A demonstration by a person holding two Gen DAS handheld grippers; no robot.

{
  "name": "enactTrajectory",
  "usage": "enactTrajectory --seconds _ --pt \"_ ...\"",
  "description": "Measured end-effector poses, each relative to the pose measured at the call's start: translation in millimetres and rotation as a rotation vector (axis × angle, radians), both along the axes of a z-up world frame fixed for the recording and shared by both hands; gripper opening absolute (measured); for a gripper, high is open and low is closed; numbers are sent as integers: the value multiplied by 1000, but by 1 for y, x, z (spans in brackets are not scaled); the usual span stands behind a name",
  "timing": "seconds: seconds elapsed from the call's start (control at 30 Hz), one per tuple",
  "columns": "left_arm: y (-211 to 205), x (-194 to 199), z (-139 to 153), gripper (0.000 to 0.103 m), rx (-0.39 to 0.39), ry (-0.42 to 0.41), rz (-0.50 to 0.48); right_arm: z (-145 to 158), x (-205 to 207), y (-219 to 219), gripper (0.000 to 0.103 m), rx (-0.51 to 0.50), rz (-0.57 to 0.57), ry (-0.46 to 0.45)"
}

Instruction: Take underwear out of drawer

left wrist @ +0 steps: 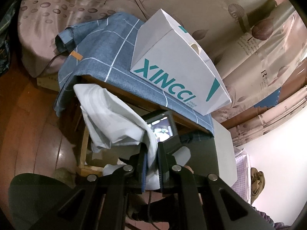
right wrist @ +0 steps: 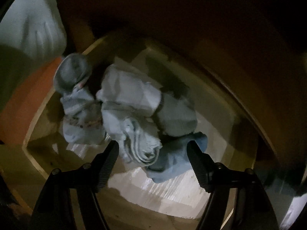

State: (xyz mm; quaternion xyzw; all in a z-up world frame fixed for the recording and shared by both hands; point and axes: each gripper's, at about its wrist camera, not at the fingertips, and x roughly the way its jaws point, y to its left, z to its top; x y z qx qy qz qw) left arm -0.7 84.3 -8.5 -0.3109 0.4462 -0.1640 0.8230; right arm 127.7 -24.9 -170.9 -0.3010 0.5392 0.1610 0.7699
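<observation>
While left gripper (left wrist: 151, 159) clamps white underwear (left wrist: 113, 115), right gripper (right wrist: 152, 151) gapes wide over folded garments (right wrist: 132, 107) in drawer (right wrist: 220, 103), gripping nothing.

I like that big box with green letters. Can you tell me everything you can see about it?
The white box looks like cardboard, with a lid and big teal letters reading XINCCI on its side. Smaller print beside them is hard to read. It is closed and rests on a blue checked cloth covering the wooden stand, near the edge. Nothing else touches it.
</observation>
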Motion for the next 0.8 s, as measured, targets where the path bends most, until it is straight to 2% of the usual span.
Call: enactTrajectory --seconds 0.03,0.1,0.13,0.2,0.3,0.43,0.67,0.7,0.8 --pt "0 0 0 9 1 0 1 -4 -1 2 67 -11 9 17" --pt "0 -1 1 9 0 0 -1 -16 0 6 45 -41 14 66" --pt "0 -1 2 9 1 -2 -1 -16 3 6 28 -38 11 73" --pt "0 -1 2 9 5 -4 -1 -14 6 6 26 -19 16 86" --pt "-1 -1 2 9 9 -5 -7 -9 5 2 17 -12 51 59" --pt "-3 -1 5 9 11 -14 -13 15 -16 -8 13 45 81 25" --pt "-13 -2 15 9 13 -32 -31 68 -26 -60 12 285 -70 57" --pt "-14 -3 17 9 11 -34 -34 68 -33 -67 12 308 -87 60" --pt "-19 -7 25 9 17 -49 -41 93 -47 -90 12 407 -147 60"
